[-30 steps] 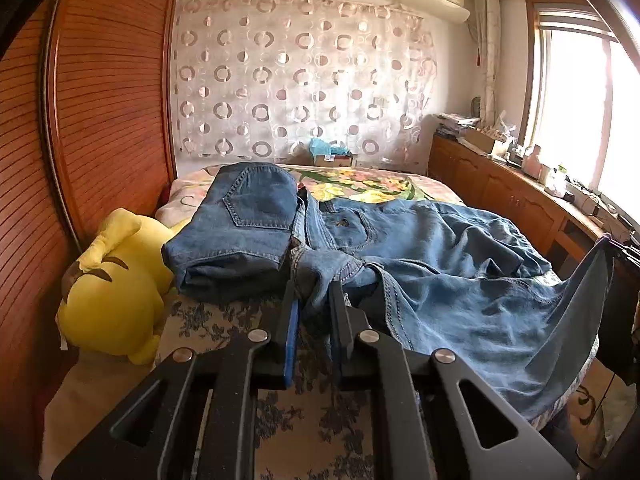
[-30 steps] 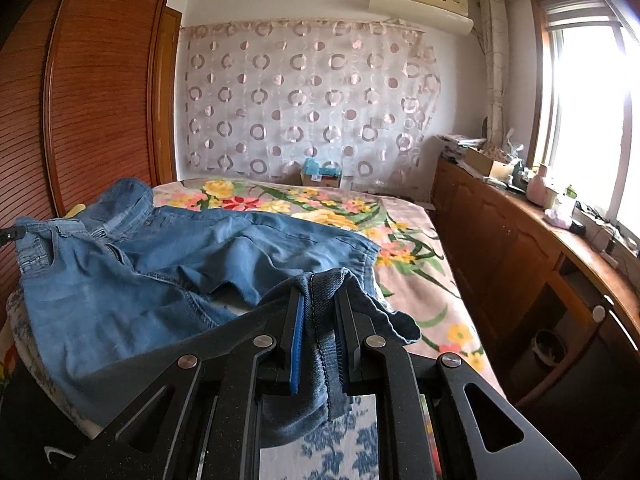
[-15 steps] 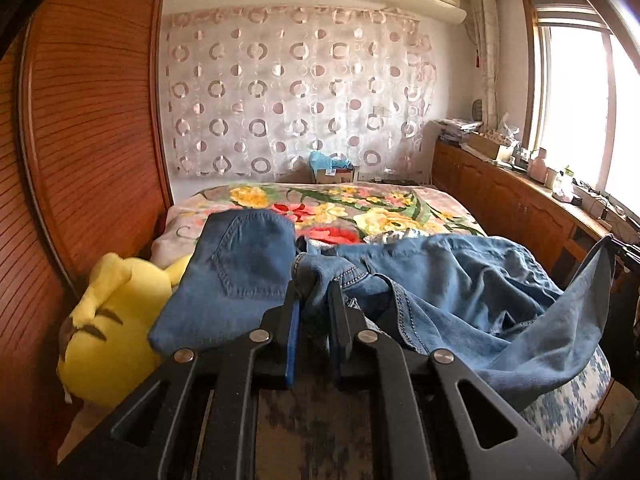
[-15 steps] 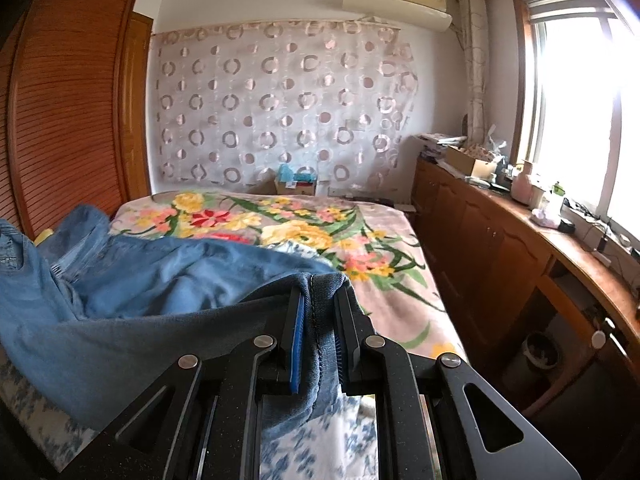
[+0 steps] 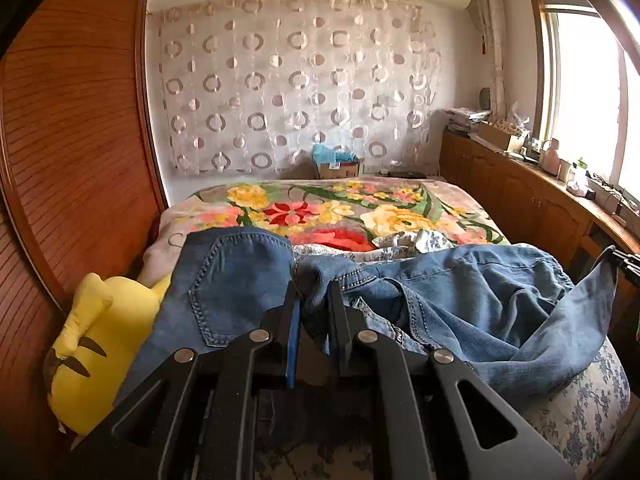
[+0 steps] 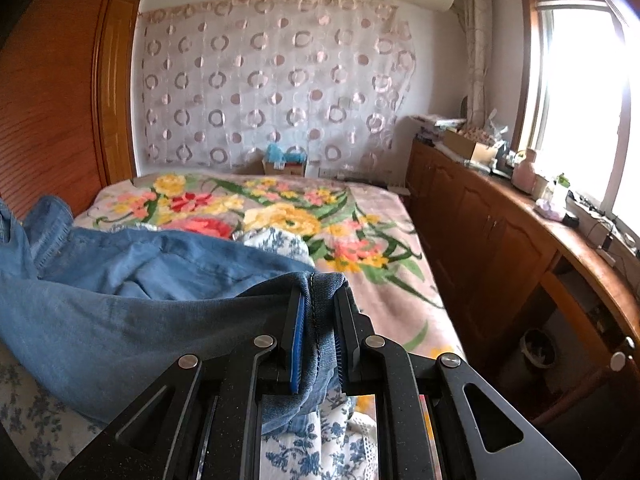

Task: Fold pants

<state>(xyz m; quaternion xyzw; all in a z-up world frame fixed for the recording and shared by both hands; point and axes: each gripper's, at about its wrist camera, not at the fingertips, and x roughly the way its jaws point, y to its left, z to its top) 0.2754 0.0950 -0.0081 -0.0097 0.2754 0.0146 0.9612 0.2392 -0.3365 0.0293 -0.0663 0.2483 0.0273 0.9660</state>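
Note:
Blue denim pants [image 5: 460,292] lie spread across the near end of the bed, stretched between my two grippers. My left gripper [image 5: 314,300] is shut on the waistband end. A folded pair of jeans [image 5: 228,280] lies just left of it. My right gripper [image 6: 320,296] is shut on a hem of the pants [image 6: 120,304], which sag away to the left. In the left wrist view the far corner of the pants rises at the right edge, where the right gripper [image 5: 624,260] shows.
A yellow plush toy [image 5: 96,344] lies at the bed's left edge by the wooden wardrobe [image 5: 60,140]. A floral blanket [image 5: 340,212] covers the far bed. A wooden cabinet [image 6: 500,232] with clutter runs under the window on the right.
Both grippers have pulled back towards the foot of the bed and dropped lower, dragging the pants along. More floral blanket shows beyond the denim.

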